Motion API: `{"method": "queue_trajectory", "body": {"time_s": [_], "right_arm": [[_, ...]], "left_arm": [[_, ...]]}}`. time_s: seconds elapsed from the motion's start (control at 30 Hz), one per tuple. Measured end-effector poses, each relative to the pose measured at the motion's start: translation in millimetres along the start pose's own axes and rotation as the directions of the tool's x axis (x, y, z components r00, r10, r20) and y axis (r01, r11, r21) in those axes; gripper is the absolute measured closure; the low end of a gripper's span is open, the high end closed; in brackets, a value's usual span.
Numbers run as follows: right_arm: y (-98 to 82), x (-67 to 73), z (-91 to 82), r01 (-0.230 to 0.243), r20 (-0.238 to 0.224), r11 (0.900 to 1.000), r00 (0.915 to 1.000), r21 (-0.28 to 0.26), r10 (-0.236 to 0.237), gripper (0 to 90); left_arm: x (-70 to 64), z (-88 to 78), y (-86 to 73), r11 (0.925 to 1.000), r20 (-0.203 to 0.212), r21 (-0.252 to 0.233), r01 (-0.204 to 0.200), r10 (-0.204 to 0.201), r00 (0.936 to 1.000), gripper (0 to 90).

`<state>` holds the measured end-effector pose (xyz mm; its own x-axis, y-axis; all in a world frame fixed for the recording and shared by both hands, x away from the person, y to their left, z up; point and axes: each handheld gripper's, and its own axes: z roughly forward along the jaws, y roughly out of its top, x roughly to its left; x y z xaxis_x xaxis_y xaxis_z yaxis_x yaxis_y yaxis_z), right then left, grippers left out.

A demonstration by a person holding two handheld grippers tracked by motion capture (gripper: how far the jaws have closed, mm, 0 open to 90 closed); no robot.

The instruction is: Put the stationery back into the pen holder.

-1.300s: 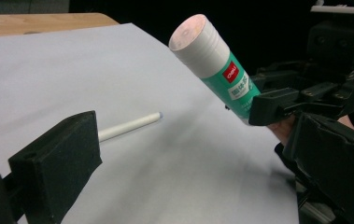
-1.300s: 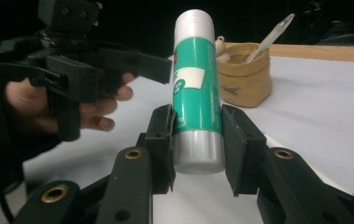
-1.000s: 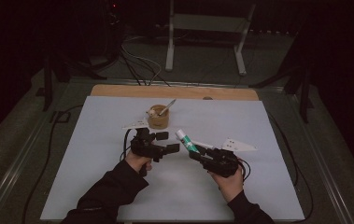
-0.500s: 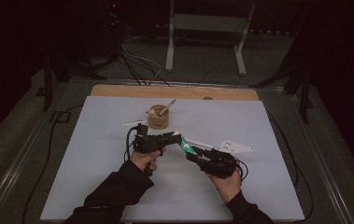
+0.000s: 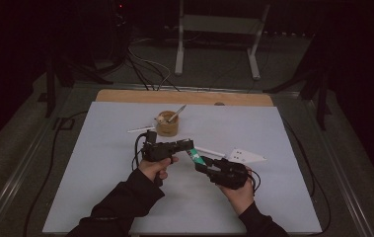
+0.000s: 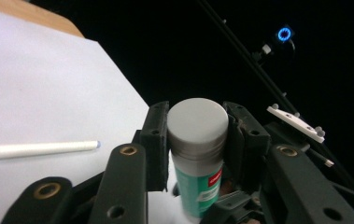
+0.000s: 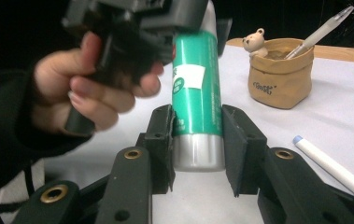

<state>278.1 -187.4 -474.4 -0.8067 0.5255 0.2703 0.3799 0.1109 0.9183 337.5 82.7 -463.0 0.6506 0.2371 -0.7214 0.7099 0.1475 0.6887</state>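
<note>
Left tool (image 6: 195, 140) had just been closing and pinched the glue stick's (image 6: 198, 158) grey cap; right tool (image 7: 198, 140) pinched its base above the desk (image 5: 100, 163). Tan pot (image 7: 281, 74) held a pen (image 7: 319, 30); its bear figure (image 7: 254, 39) was plain in the right gripper view.

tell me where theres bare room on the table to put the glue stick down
Bare room: the white mat left of the left gripper, and the near strip between the two forearms. Crowded: the middle, where both grippers hold the glue stick, with the brown pot behind and the white pen alongside.
</note>
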Motion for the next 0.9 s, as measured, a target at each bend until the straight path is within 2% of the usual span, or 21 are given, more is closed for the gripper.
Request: {"method": "queue_trajectory", "body": {"time_s": [0.07,0.1,0.2,0.23,0.27,0.3,0.4,0.5,0.63,0.67,0.7,0.73,0.8,0.83,0.87,0.9], "right_arm": [[-1.0,-1.2,1.8,-0.017,-0.01,1.0,0.9998,0.01,0.017,62.8],[-1.3,-1.4,1.4,-0.017,-0.001,1.0,0.9999,0.009,0.017,61.2],[0.4,-1.1,-0.1,-0.025,0.013,1.0,0.9996,0.009,0.025,47.4],[0.8,-1.2,-0.3,-0.025,0.014,1.0,0.9996,0.011,0.025,41.6],[1.0,-0.5,-0.7,-0.023,0.032,1.0,0.9992,0.009,0.023,37.9],[0.8,0.1,-1.5,-0.016,0.051,1.0,0.9986,0.009,0.016,36.8],[0.7,-1.1,-2.1,-0.044,0.054,0.999,0.9976,0.029,0.042,32.5],[-0.2,-2.0,-1.1,-0.058,0.073,0.996,0.9959,0.063,0.053,23.3],[-1.9,-2.1,-1.1,-0.066,0.083,0.995,0.9948,0.081,0.059,17.7],[-1.9,-2.1,-1.1,-0.066,0.083,0.995,0.9948,0.081,0.059,17.7],[-2.0,-1.7,-1.3,-0.064,0.085,0.994,0.9947,0.084,0.057,16.8],[-1.9,-1.2,-2.4,-0.067,0.084,0.994,0.9946,0.083,0.06,15.2],[-1.8,-1.3,-4.1,-0.056,0.068,0.995,0.9964,0.086,0.05,13.0],[-1.6,-1.3,-4.9,-0.051,0.061,0.995,0.9971,0.087,0.046,12.3],[-1.6,-1.3,-4.9,-0.051,0.061,0.995,0.9971,0.087,0.046,12.3],[-1.3,-0.9,-5.9,-0.048,0.059,0.995,0.9973,0.083,0.044,12.0]], "left_arm": [[-5.3,0.7,0.8,0.999,-0.027,0.007,-0.045,0.045,0.9986,66.4],[-6.0,1.0,1.2,0.9988,-0.03,0.01,-0.049,0.049,0.9984,66.4],[-8.3,0.8,2.3,0.9954,-0.058,0.026,-0.092,0.093,0.994,66.5],[-9.9,0.8,2.4,0.9922,-0.078,0.035,-0.12,0.122,0.9895,66.5],[-10.7,0.9,2.5,0.9906,-0.084,0.044,-0.13,0.133,0.9875,66.5],[-12.5,1.4,2.5,0.9862,-0.095,0.057,-0.156,0.161,0.9824,66.5],[-15.7,2.2,2.3,0.9802,-0.106,0.077,-0.183,0.19,0.976,66.5],[-18.5,1.9,2.8,0.9747,-0.112,0.087,-0.206,0.215,0.9702,66.5],[-21.7,0.5,4.2,0.9644,-0.136,0.103,-0.243,0.256,0.957,66.5],[-21.7,0.5,4.2,0.9644,-0.136,0.103,-0.243,0.256,0.957,66.5],[-23.5,-0.2,5.0,0.957,-0.155,0.116,-0.266,0.282,0.9468,66.5],[-24.3,-0.3,5.2,0.9544,-0.16,0.123,-0.272,0.29,0.9436,66.5],[-26.2,-0.5,5.6,0.9461,-0.174,0.136,-0.294,0.315,0.9329,66.5],[-27.3,-0.5,5.8,0.943,-0.176,0.14,-0.302,0.324,0.9296,66.5],[-27.3,-0.5,5.8,0.943,-0.176,0.14,-0.302,0.324,0.9296,66.5],[-29.7,-0.5,6.3,0.9343,-0.187,0.151,-0.323,0.348,0.9187,66.5]]}}
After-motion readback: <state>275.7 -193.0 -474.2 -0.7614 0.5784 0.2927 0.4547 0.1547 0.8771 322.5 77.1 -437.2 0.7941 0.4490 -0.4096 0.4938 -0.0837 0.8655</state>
